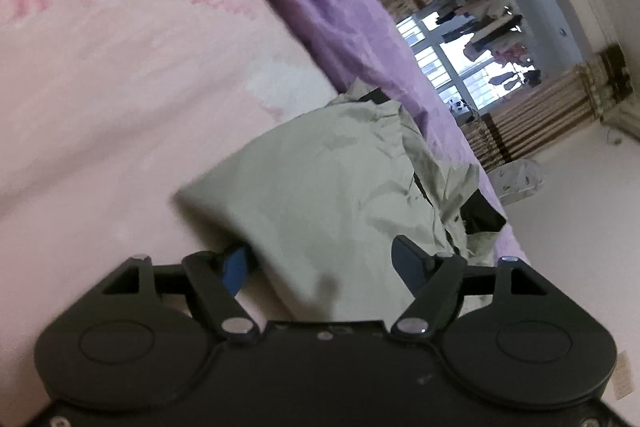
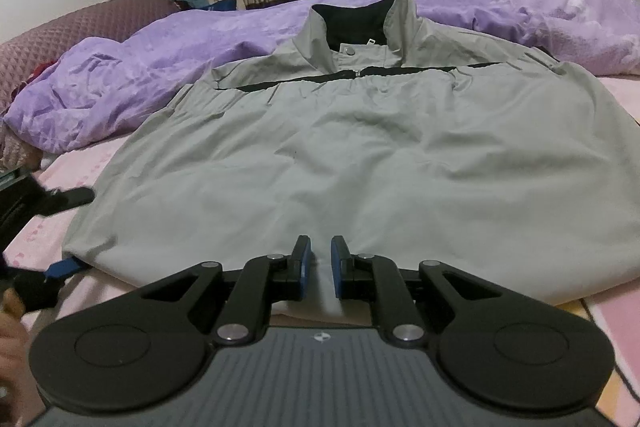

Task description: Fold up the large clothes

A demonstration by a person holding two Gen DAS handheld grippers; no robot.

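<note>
Across the pink sheet (image 2: 80, 163), grey jacket (image 2: 360, 155) lying flat, pink writing on the sheet blurring unreadably, left gripper (image 1: 324, 267) straddling its hem wide apart, right gripper (image 2: 320, 267) pinching the hem narrowly.

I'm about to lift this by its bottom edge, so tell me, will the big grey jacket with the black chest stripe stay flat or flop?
The grey jacket will probably flop and drape: thin cloth, creased all over, lying slack on the pink sheet. It looks smooth, so it may slip from a light pinch. Its stand-up collar seems somewhat stiffer.
</note>
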